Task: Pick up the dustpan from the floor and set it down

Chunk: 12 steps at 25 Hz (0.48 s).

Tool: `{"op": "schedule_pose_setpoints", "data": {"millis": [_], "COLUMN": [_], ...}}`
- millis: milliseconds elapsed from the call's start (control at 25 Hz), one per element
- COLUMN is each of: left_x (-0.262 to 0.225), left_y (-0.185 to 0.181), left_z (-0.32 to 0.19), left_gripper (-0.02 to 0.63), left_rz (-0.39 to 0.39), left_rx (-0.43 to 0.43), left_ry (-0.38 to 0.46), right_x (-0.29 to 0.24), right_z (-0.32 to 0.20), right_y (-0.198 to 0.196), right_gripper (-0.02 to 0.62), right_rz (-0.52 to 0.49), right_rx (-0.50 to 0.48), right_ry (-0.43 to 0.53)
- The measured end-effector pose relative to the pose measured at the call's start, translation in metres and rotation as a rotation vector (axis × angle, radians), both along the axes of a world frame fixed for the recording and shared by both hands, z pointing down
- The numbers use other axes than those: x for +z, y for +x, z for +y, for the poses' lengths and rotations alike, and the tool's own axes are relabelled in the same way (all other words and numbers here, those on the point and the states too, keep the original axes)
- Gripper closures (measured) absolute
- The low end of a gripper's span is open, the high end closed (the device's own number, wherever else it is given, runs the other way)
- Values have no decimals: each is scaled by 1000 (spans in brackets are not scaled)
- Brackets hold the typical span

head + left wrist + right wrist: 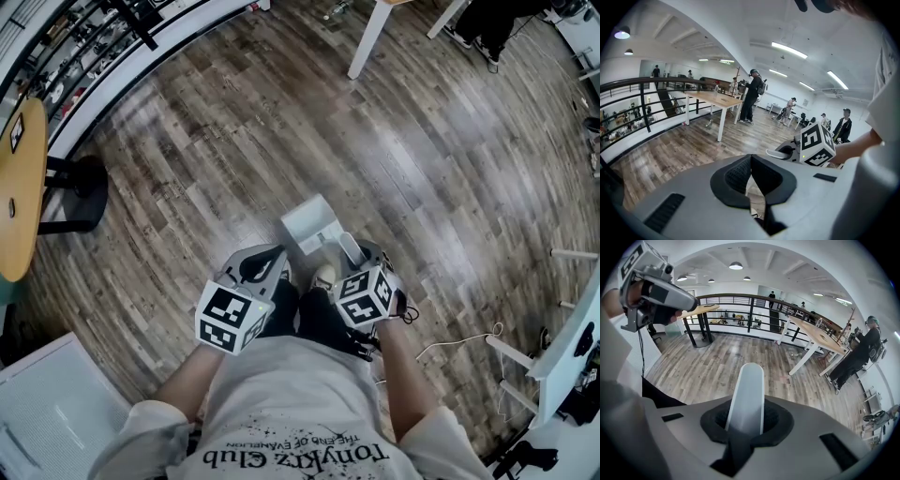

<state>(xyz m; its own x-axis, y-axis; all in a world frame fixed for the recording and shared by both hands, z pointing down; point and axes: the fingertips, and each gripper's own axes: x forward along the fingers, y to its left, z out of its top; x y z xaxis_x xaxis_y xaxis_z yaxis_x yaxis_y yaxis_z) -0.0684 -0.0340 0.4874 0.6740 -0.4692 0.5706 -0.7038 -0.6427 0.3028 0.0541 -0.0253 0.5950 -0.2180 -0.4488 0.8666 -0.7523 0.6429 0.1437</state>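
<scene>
Nearest the person's body, the left tool [269, 265] is held idle at about waist level, tilted down. Its pads are pressed together at the tips with nothing between them [750, 174], so it seems to be kept out of the way while the other hand works.

Just beside it, the right tool [353, 257] points more steeply down and pinches the pale flat handle [747, 397] of the dustpan [309, 225]. The handle's rounded end sticks out past the jaws. Gripping partway along the handle probably keeps the pan from swinging.

The white pan sits just ahead of the tools and the person's feet, low over the wooden floor [187, 141]. No view shows whether its base touches the boards. By my reading the pick-up is done and the setting down is under way or close.

Farther off are a round wooden table [21, 187], a white-legged table [820, 336] and a dark railing [750, 310]. A standing person [752, 93] is well clear of the work.
</scene>
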Motion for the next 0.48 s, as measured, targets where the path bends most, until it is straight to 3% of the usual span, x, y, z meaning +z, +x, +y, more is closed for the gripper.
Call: {"op": "schedule_pose_setpoints", "data": {"millis": [480], "left_x": [8], "left_y": [-4], "left_z": [-5], "left_gripper": [583], "left_rz": [-9], "left_rx": [-16], "left_ry": [-20], "right_x": [18], "right_z": [-11], "right_y": [-1], "right_gripper": [528], "right_rz": [4], "right_rx": [-4], "right_ry": [-4]}}
